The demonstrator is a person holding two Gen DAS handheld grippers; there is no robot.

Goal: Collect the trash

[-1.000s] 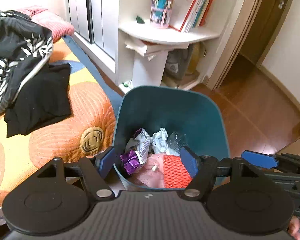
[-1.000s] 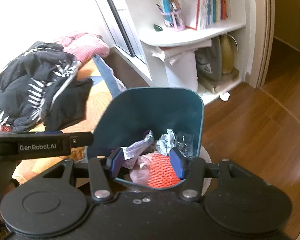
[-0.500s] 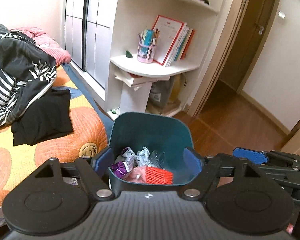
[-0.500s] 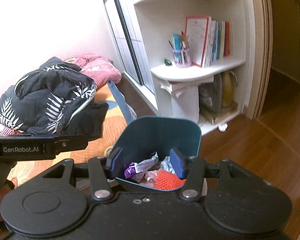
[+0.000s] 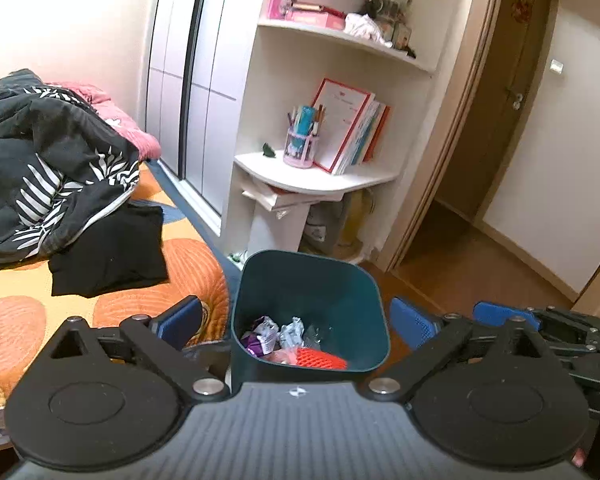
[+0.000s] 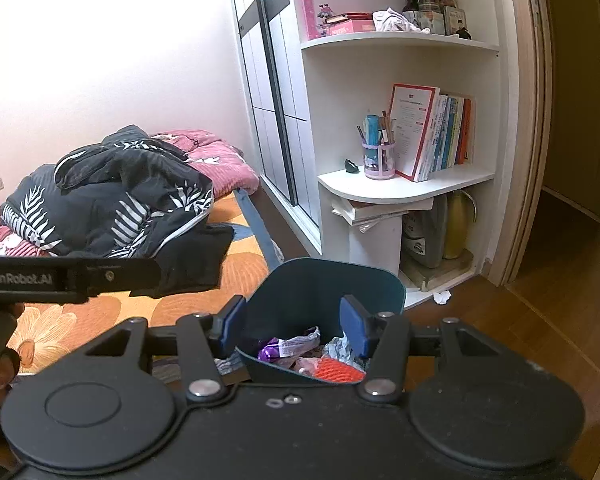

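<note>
Teal bin (image 5: 308,292) on the floor beside the bed (image 5: 100,312), holding wrappers (image 5: 276,330) and red netting (image 5: 320,358), left gripper (image 5: 296,322) spread wide above it, gripping nothing, right gripper (image 6: 294,324) also apart and empty, bin (image 6: 324,292) seen between its fingers.

White corner shelves (image 6: 404,188) stand between a sliding wardrobe (image 5: 188,92) and a wooden doorway (image 5: 496,120), over brown wood floor (image 6: 540,320).
</note>
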